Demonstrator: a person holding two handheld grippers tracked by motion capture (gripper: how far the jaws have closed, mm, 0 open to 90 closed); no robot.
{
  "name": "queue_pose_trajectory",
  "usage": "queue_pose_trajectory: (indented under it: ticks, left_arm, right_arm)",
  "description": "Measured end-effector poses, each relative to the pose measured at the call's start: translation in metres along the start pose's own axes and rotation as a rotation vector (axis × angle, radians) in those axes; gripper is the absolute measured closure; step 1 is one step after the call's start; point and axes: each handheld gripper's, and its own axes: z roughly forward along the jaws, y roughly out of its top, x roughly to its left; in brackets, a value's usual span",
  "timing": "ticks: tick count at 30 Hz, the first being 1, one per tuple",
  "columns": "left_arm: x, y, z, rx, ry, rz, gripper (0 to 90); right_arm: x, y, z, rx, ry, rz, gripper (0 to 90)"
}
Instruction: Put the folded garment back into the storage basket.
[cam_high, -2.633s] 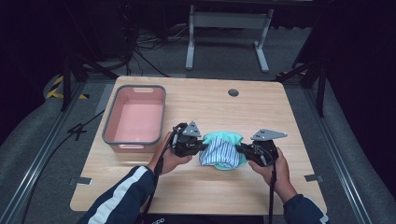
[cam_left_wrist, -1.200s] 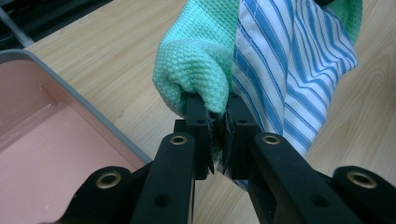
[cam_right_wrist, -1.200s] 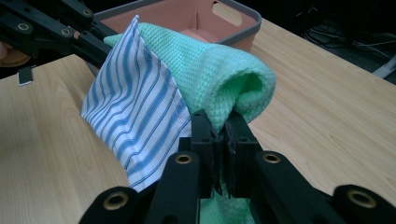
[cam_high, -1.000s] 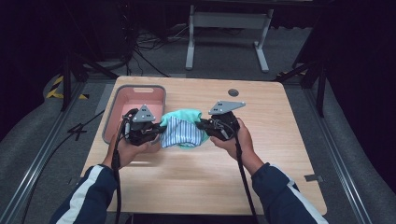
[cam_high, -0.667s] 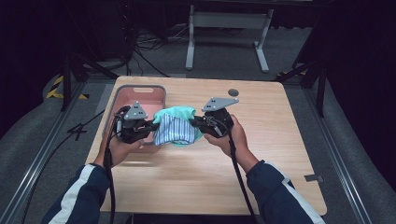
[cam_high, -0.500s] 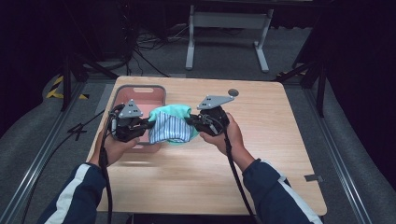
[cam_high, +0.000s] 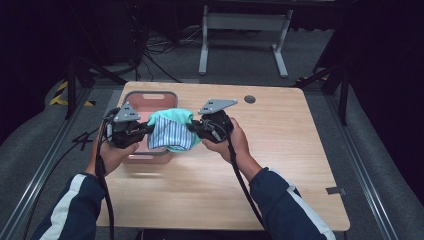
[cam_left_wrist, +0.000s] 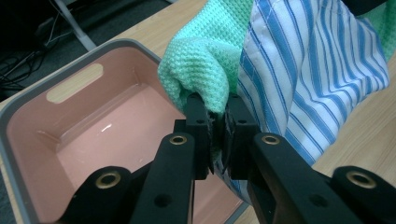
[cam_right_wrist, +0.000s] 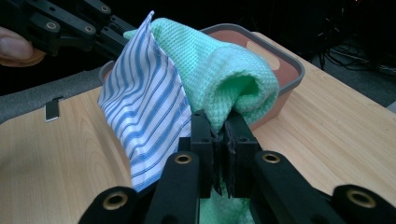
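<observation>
Left gripper (cam_high: 145, 129) clamped on one end of a folded bundle of mint-green waffle-weave cloth wrapped round blue-and-white striped fabric (cam_high: 171, 131); jaws pressed tight on the green edge, plain in the left gripper view, cloth (cam_left_wrist: 299, 60) bulging above the pads. Right gripper (cam_high: 192, 128) likewise closed on the opposite end, green weave (cam_right_wrist: 224, 88) pinched between its black jaws, striped panel hanging to the left of them. Bundle held in the air between both tools, clear of the light wooden table (cam_high: 280, 165), partly above the right side of a pink rectangular plastic bin with grey rim (cam_high: 131, 99). Bin (cam_left_wrist: 93, 135) bare inside, handle slot in its far wall. Grey three-cornered plates atop both grippers. Dark-sleeved forearms with white stripes entering from below.
</observation>
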Motion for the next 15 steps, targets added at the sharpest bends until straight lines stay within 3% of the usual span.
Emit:
queue_pose_trajectory:
  ticks: [15]
  left_arm:
    - [0.015,-0.008,-0.012,0.008,0.047,-0.018,82.9]
  right_arm:
    - [0.008,0.016,0.019,0.009,0.017,-0.025,84.2]
